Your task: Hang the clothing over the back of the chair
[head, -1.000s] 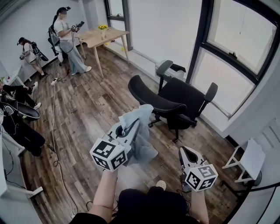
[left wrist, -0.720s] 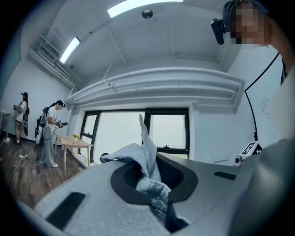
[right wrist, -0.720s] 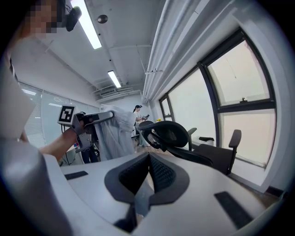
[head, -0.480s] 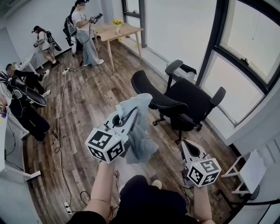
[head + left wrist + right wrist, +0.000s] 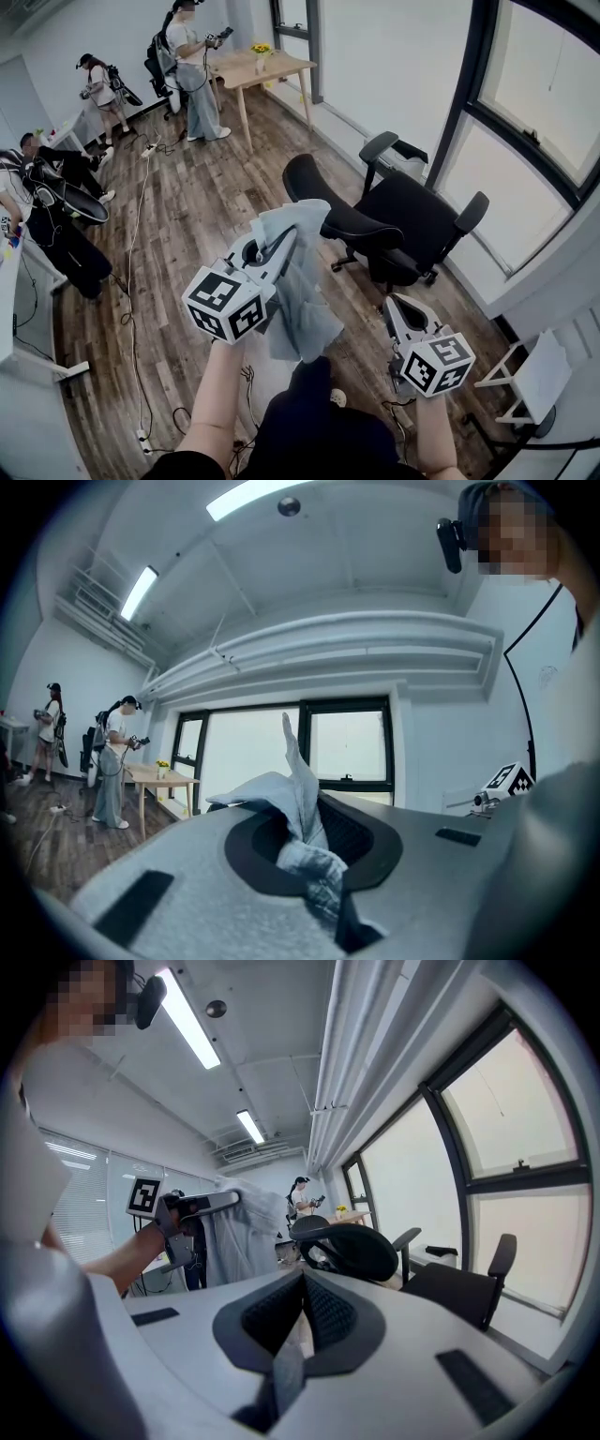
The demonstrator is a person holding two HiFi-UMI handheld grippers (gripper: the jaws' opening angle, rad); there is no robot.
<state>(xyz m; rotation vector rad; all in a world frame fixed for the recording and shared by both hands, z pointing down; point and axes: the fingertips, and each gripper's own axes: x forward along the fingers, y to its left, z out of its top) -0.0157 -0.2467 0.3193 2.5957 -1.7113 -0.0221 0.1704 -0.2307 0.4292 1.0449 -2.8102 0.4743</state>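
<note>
floor [image 5: 206, 216]: dark wood planks running the whole room, looking kinda patchy
wall [image 5: 375, 56]: plain white, sitting between the window frames
windows [image 5: 534, 84]: big dark-framed panes taking up the right side, daylight pouring in
lights [image 5: 192, 1021]: ceiling strips glowing overhead
table [image 5: 267, 67]: light wood, standing at the far end by a window
chair [image 5: 412, 220]: black office one, sitting near the window wall

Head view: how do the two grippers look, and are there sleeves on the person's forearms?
Both the left gripper and the right gripper have a light grey, tapering shell with a dark oval recess around the claw. Each carries a white cube with black square markers at the rear. The forearms are without sleeves.
</note>
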